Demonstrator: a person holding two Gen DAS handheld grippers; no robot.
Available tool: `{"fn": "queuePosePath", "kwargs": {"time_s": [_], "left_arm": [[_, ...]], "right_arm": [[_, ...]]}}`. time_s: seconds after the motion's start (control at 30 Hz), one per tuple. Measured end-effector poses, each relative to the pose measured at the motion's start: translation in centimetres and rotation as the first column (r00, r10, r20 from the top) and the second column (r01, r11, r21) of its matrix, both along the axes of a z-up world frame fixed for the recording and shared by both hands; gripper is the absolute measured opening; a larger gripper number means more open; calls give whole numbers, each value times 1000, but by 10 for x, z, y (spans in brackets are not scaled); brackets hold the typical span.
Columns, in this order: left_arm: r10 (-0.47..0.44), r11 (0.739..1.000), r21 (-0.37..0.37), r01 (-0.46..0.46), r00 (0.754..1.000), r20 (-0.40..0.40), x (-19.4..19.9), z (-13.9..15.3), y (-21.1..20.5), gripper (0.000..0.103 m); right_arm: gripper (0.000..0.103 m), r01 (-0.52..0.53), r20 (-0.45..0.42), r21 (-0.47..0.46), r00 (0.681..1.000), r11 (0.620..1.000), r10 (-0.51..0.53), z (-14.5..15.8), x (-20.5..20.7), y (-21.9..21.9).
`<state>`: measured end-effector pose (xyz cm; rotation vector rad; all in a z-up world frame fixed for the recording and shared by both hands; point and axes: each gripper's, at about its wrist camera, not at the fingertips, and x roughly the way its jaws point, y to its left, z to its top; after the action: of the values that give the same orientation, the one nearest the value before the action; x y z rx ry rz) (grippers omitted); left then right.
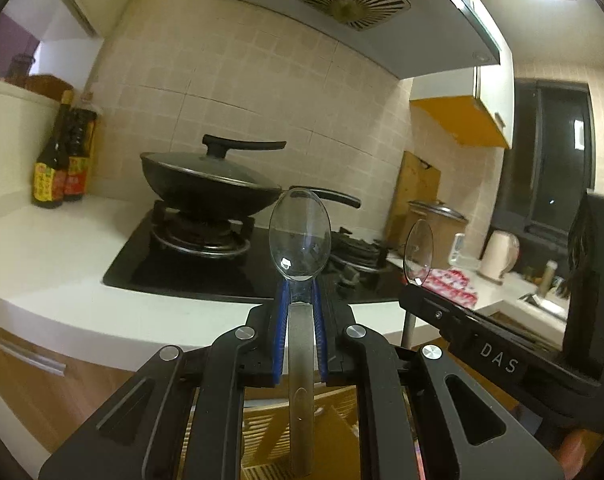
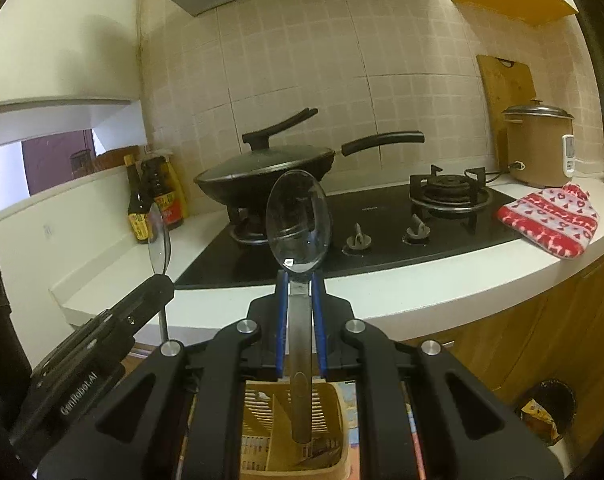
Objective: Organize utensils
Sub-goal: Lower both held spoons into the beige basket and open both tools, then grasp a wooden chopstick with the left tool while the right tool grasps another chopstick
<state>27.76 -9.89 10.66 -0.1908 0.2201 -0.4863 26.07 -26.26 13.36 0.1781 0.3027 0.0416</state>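
Note:
My left gripper (image 1: 300, 292) is shut on the handle of a metal spoon (image 1: 300, 234), whose bowl stands up in front of the stove. My right gripper (image 2: 300, 280) is likewise shut on a second spoon (image 2: 298, 222), bowl upward. Each wrist view shows the other tool edge-on: the right gripper (image 1: 417, 296) with its spoon (image 1: 417, 252), and the left gripper (image 2: 160, 280) with its spoon (image 2: 159, 238). Both handles hang down between the blue pads. Under the grippers sits a tan slotted utensil holder (image 2: 258, 420), partly hidden by the gripper bodies.
A lidded black wok (image 2: 266, 168) sits on the gas hob (image 2: 381, 216). Sauce bottles (image 2: 142, 204) stand at the left, a rice cooker (image 2: 535, 148) and cutting board (image 2: 505, 84) at the right. A red patterned cloth (image 2: 549, 220) lies on the white counter (image 2: 381, 292). A bin (image 2: 545, 412) stands on the floor.

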Motion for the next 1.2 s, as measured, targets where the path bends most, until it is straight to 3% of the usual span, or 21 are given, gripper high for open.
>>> {"fn": "queuePosePath", "kwargs": {"time_s": [0.1, 0.23, 0.57, 0.63, 0.7, 0.87, 0.97, 1.2], "left_arm": [[-3, 999, 36, 2, 1000, 23, -9, -5, -1, 11], [-47, 999, 14, 47, 999, -11, -20, -6, 12, 12], [-62, 998, -30, 60, 994, -88, -64, -5, 64, 39], [-65, 998, -27, 62, 993, -99, -75, -5, 71, 45], [-69, 997, -25, 67, 991, -112, -91, -4, 82, 50], [-87, 996, 2, 88, 984, -156, -129, -5, 97, 61], [-108, 993, 21, 113, 978, -180, -155, -10, 104, 67], [-139, 984, 76, 164, 953, -268, -204, -36, 115, 68]], "right_arm": [[10, -36, -15, -13, 999, 999, 36, -10, -5, 1], [10, -52, -38, -6, 998, 999, 52, -16, -20, -3], [15, -111, -83, 83, 990, 990, 118, -14, -87, -10], [18, -122, -101, 81, 986, 989, 130, -15, -102, -6], [29, -130, -109, 73, 984, 989, 138, -15, -115, -1], [34, -157, -127, 74, 978, 985, 166, -17, -155, 12], [48, -161, -148, 53, 975, 986, 167, -22, -177, 21], [48, -184, -311, 5, 934, 983, 177, -60, -208, 52]]}}
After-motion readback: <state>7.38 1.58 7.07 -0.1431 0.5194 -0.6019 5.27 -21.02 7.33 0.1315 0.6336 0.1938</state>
